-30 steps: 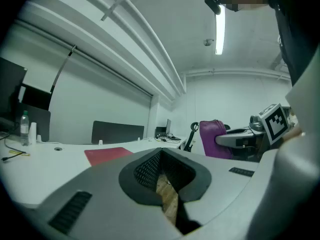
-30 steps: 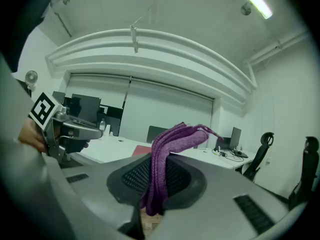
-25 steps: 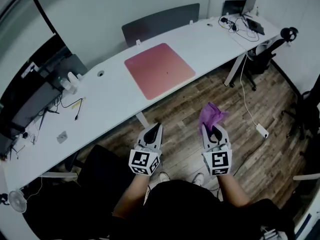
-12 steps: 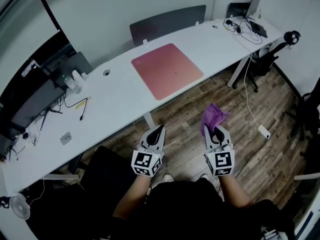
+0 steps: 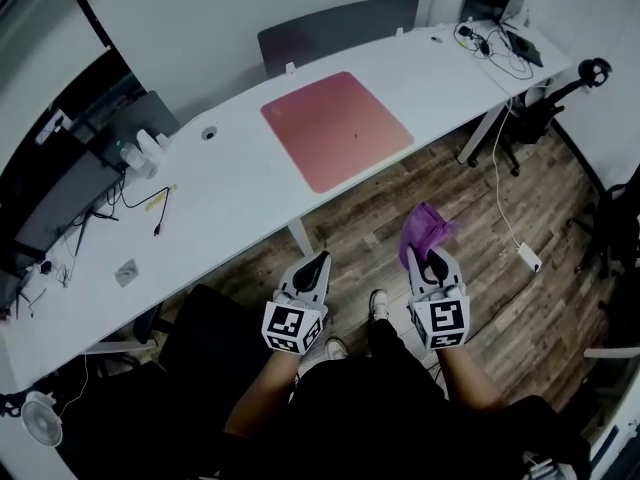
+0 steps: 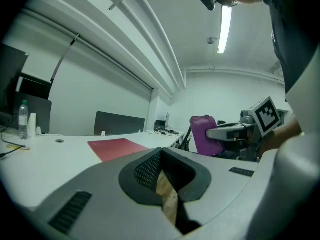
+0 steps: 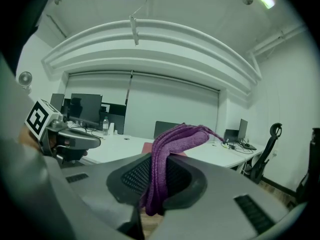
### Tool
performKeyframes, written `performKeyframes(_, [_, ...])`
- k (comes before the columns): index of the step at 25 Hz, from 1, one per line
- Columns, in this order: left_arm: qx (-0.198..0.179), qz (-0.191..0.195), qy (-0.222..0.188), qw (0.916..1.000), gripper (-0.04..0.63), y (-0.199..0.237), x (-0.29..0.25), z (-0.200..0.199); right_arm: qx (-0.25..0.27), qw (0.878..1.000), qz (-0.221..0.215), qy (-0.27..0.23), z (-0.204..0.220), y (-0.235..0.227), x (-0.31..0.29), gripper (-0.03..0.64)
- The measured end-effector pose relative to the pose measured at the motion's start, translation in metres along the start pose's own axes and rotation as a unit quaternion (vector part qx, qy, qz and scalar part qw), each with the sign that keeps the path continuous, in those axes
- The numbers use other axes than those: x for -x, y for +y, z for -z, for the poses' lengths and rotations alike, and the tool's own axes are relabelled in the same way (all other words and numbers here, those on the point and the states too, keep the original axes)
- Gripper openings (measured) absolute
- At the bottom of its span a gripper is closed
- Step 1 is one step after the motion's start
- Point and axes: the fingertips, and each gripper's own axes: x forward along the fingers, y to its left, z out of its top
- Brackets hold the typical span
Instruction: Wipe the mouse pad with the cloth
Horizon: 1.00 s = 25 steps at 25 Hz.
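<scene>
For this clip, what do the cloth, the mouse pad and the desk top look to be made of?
Cloth: likely purple knit or microfibre fabric; a ribbed weave shows, and it droops limply from the right gripper. Mouse pad: matte pink-red sheet, perhaps fabric-faced or leatherette; it lies flat with no glare. Desk: smooth white laminate-like top with a faint sheen.

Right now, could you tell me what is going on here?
A person stands back from the desk, a tool in each hand. The right tool is shut on a purple cloth; the left tool is shut on nothing. The pink mouse pad lies on the desk ahead, and no tool touches it.
</scene>
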Motion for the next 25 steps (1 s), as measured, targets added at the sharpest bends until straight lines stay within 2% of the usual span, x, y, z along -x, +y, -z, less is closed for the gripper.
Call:
performKeyframes(5, [-0.002, -0.013, 0.01, 0.9999, 0.015, 0.014, -0.035, -0.009, -0.006, 1.0, -0.026, -0.005, -0.002, -0.02, -0.033, 0.067])
performKeyframes(8, [-0.016, -0.029, 0.017, 0.9993, 0.015, 0.021, -0.055, -0.013, -0.021, 0.999, -0.036, -0.001, 0.003, -0.04, -0.053, 0.067])
performKeyframes(13, [-0.003, -0.061, 0.026, 0.9978, 0.015, 0.037, -0.091, -0.017, -0.02, 0.998, -0.057, 0.002, 0.009, -0.071, -0.087, 0.067])
performKeyframes(20, [-0.01, -0.093, 0.042, 0.9947, 0.015, 0.045, -0.135, -0.021, -0.008, 0.994, -0.108, 0.006, 0.013, -0.097, -0.128, 0.067])
performKeyframes(25, [-0.002, -0.128, 0.057, 0.9901, 0.015, 0.056, -0.143, -0.018, -0.011, 0.988, -0.154, 0.006, 0.015, -0.099, -0.152, 0.067])
